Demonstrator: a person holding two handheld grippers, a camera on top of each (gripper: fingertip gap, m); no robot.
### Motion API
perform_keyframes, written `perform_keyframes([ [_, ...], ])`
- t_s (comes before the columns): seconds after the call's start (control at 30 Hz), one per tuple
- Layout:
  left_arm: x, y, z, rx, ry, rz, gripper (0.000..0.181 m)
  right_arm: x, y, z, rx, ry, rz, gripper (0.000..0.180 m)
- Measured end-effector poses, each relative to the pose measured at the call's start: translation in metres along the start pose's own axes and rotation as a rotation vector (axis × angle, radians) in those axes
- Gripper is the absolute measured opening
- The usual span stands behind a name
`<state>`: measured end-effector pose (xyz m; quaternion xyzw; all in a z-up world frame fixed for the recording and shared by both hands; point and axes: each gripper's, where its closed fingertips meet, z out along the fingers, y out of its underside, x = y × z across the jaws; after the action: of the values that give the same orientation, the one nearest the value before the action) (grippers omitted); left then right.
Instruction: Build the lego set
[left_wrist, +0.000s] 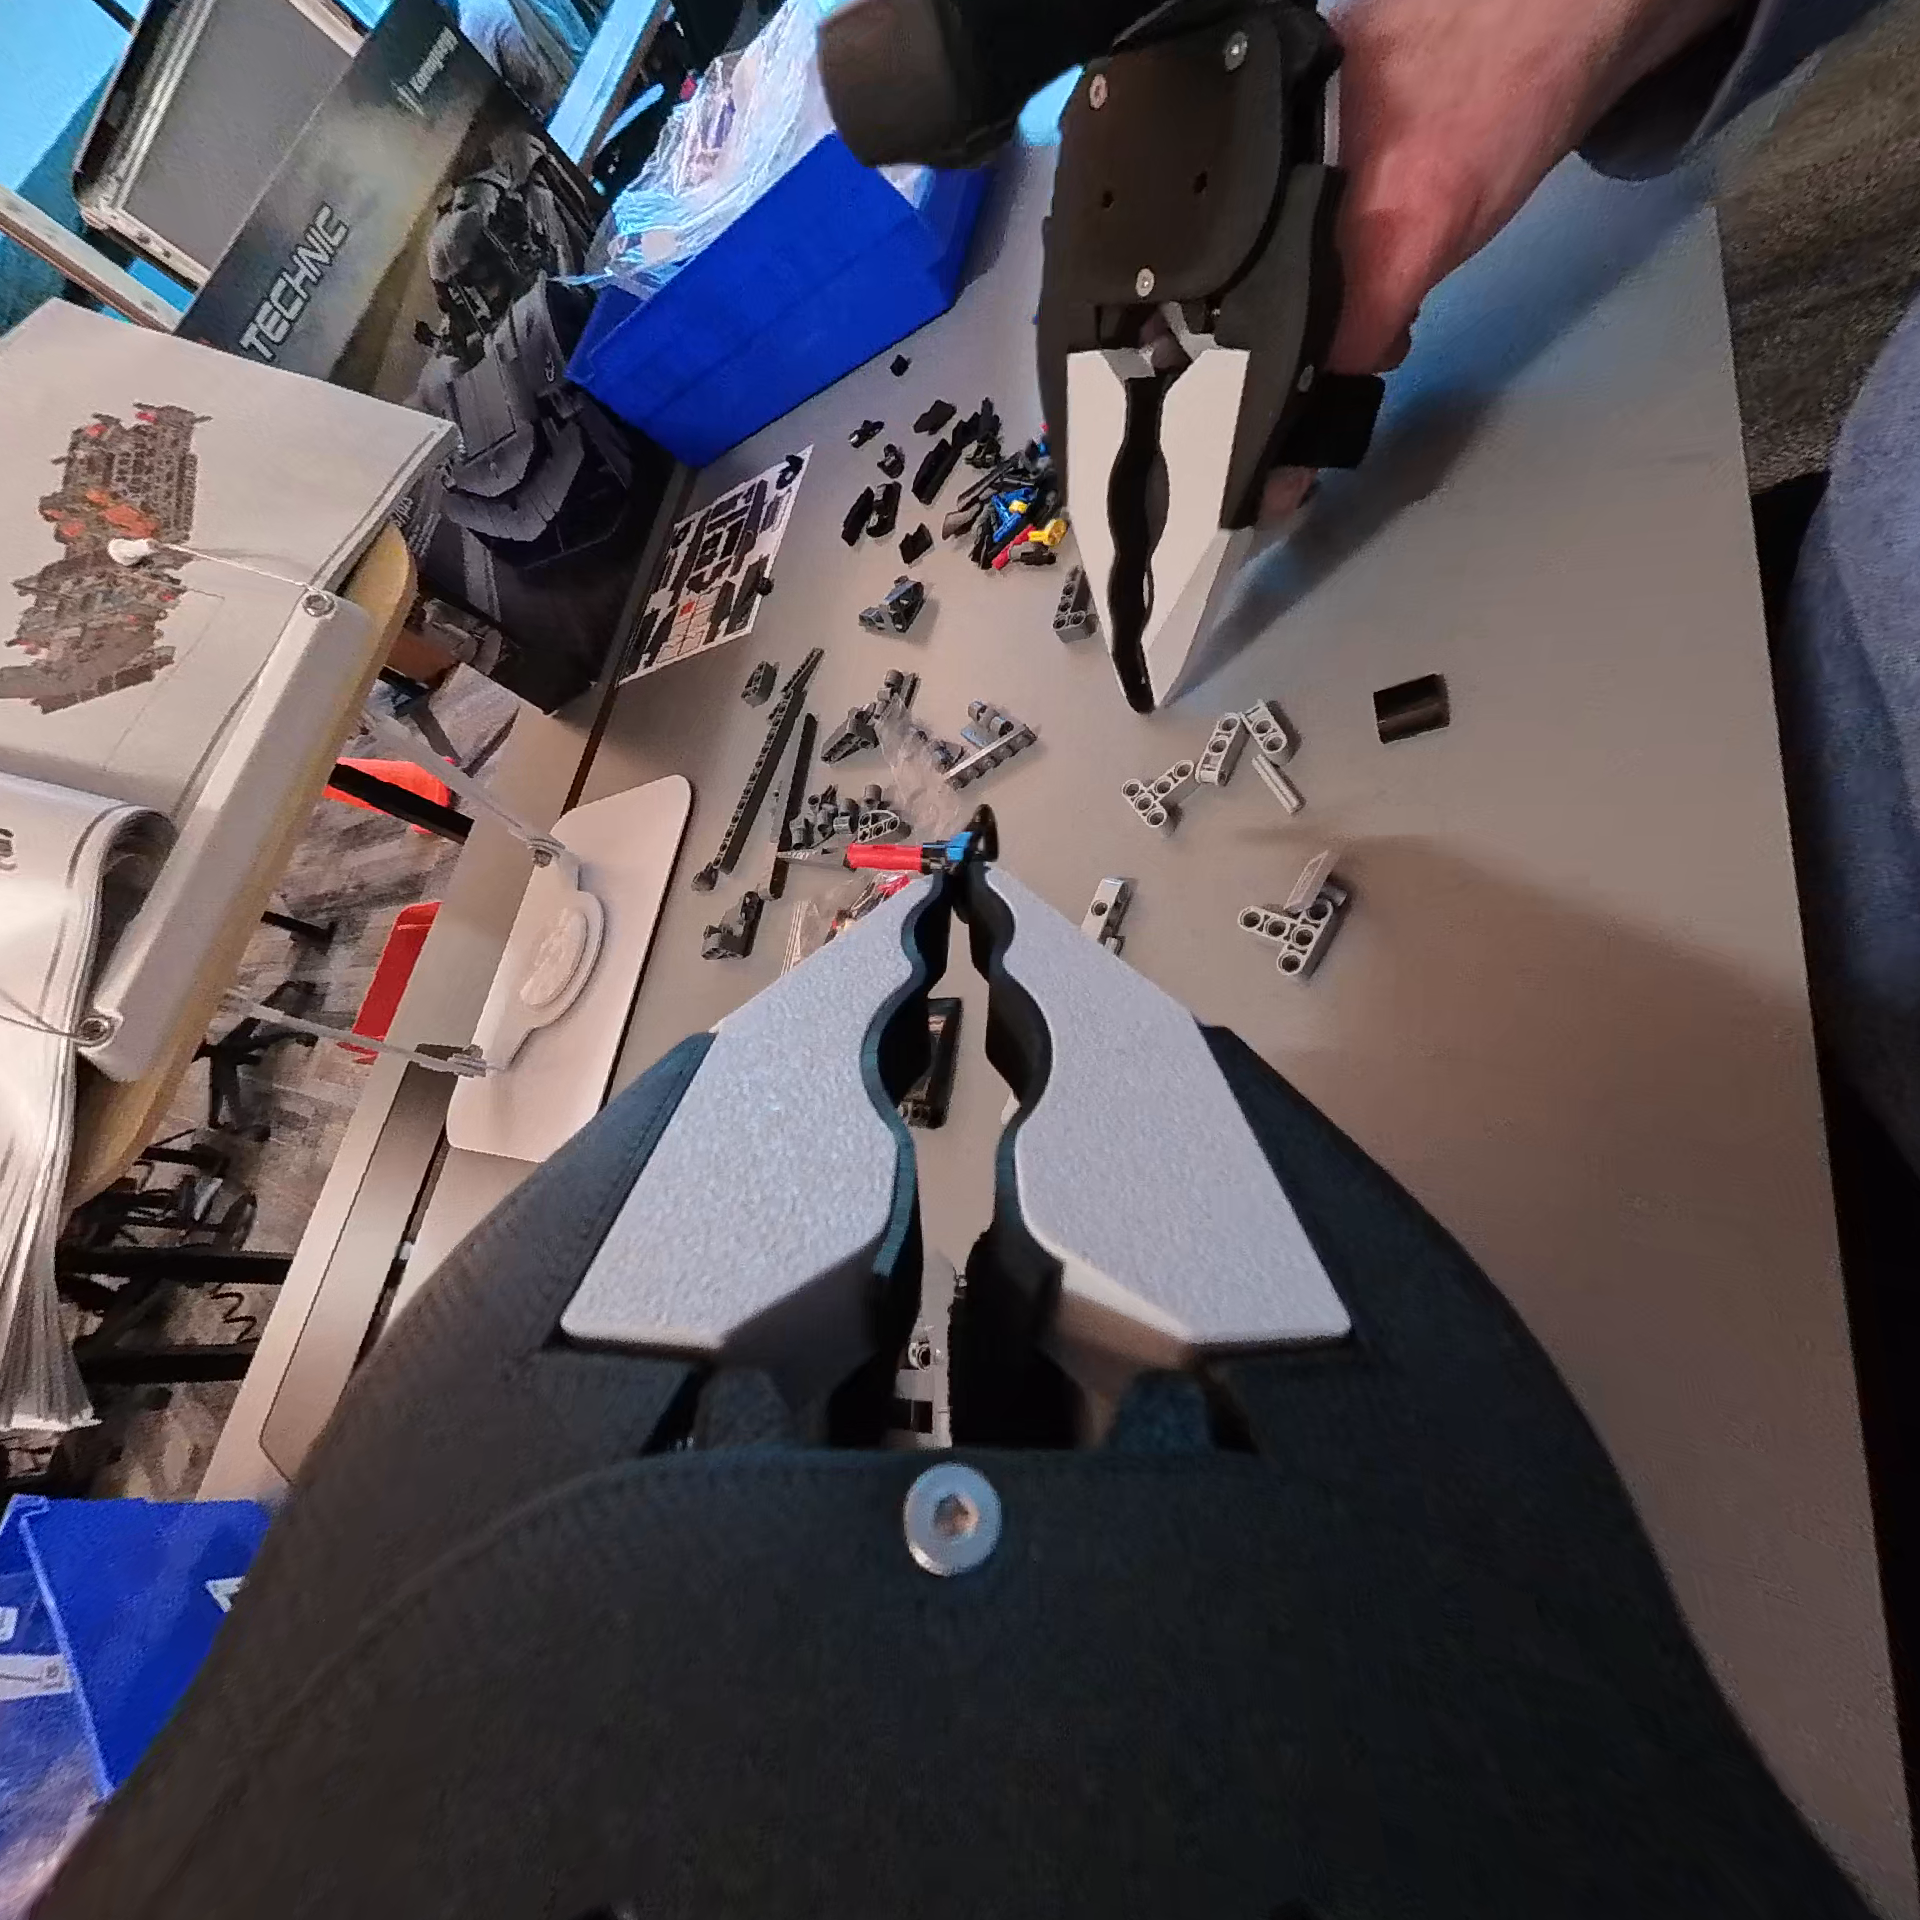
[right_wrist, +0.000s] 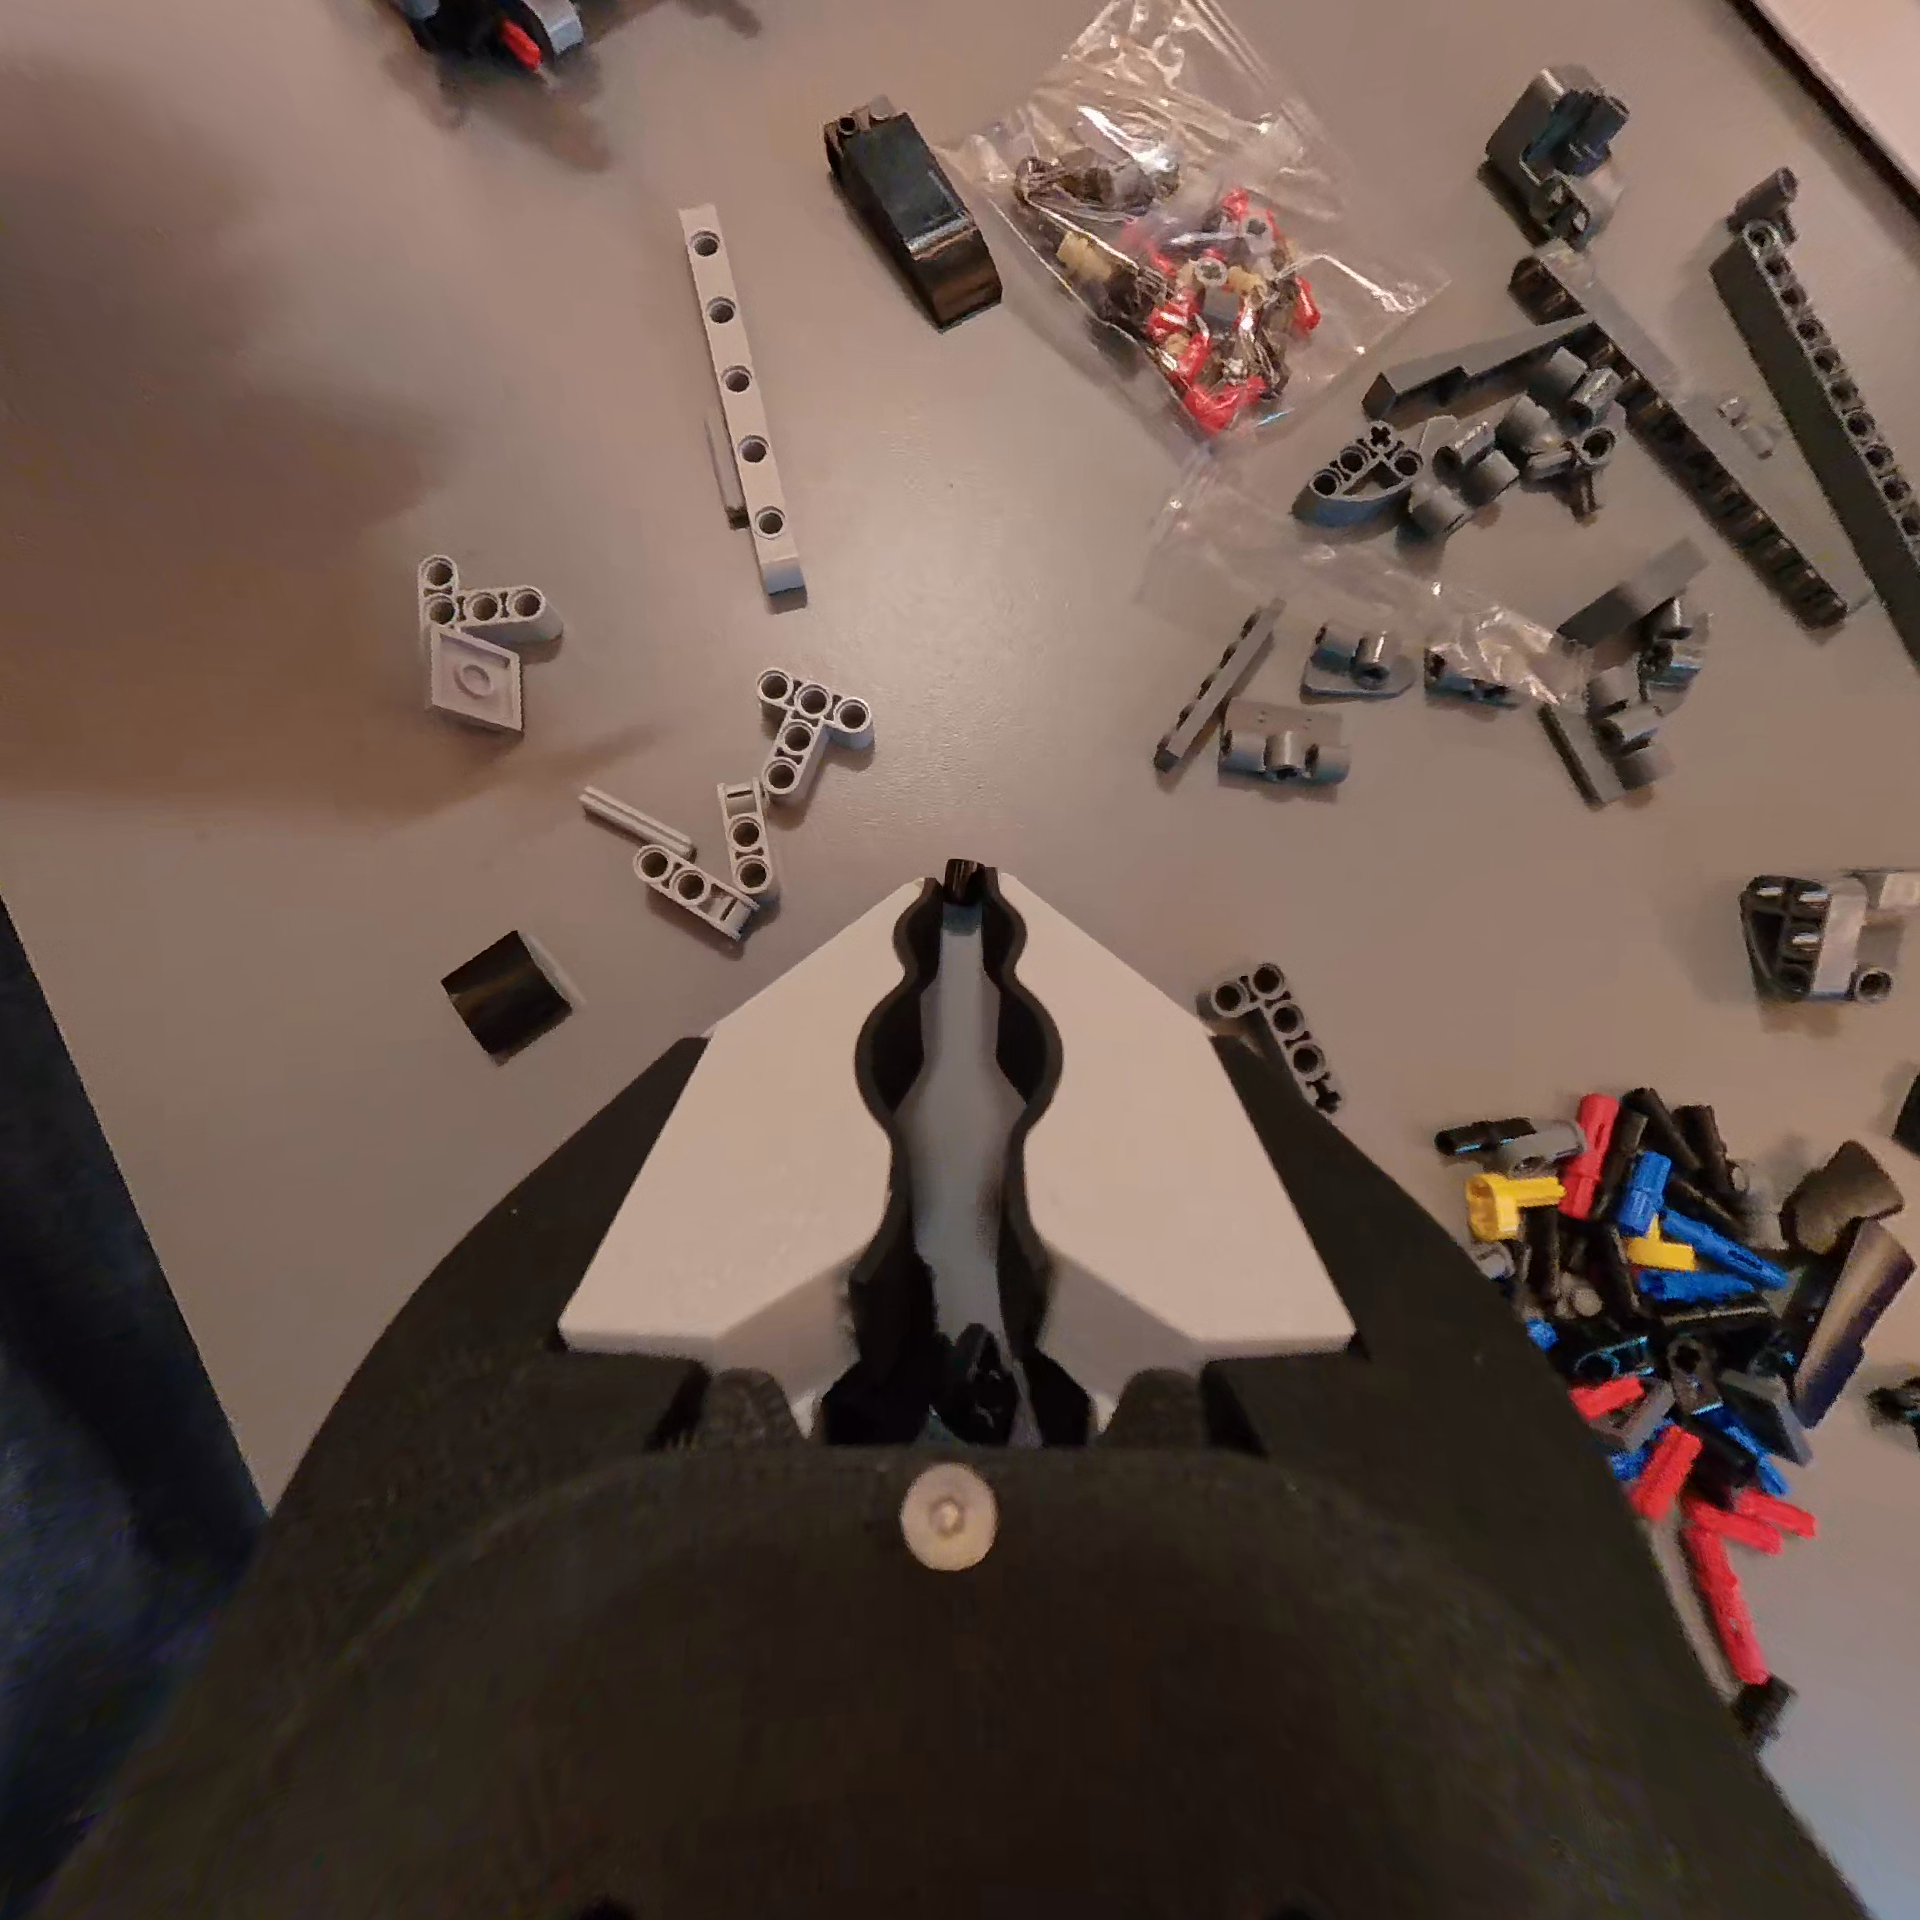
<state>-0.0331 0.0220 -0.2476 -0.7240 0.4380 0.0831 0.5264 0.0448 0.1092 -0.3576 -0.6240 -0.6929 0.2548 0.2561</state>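
while pinched, pin (right_wrist: 954, 878) near table edge (right_wrist: 125, 1091)

Bare table (right_wrist: 312, 312) left of the right jaws; blocked rightward by the pin pile (right_wrist: 1652, 1299) (bag (right_wrist: 1195, 270) and black beams (right_wrist: 1808, 416) ahead).
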Motion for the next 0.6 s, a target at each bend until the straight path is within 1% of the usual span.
perform_keyframes([
  [0.03, 0.001, 0.0, 0.0, 0.001, 0.003, 0.006, 0.001, 0.0, -0.003, -0.002, 0.016, -0.002, -0.022, 0.004],
  [0.17, 0.007, -0.008, 0.001, 0.026, 0.048, 0.028, 0.001, -0.008, -0.03, -0.023, 0.101, -0.036, -0.171, 0.004],
  [0.27, 0.013, -0.028, -0.002, 0.107, 0.139, 0.026, 0.001, -0.024, -0.064, -0.048, 0.21, -0.118, -0.304, 0.004],
  [0.33, 0.012, -0.045, -0.006, 0.183, 0.203, -0.03, 0.001, -0.039, -0.085, -0.067, 0.283, -0.203, -0.386, 0.004],
  [0.43, 0.008, -0.07, -0.018, 0.321, 0.331, -0.141, 0.001, -0.054, -0.111, -0.093, 0.37, -0.282, -0.469, 0.004],
  [0.5, 0.006, -0.08, -0.026, 0.391, 0.411, -0.196, 0.001, -0.06, -0.123, -0.106, 0.415, -0.309, -0.513, 0.004],
  [0.6, 0.006, -0.085, -0.029, 0.426, 0.503, -0.247, 0.001, -0.065, -0.129, -0.115, 0.439, -0.325, -0.583, 0.004],
])
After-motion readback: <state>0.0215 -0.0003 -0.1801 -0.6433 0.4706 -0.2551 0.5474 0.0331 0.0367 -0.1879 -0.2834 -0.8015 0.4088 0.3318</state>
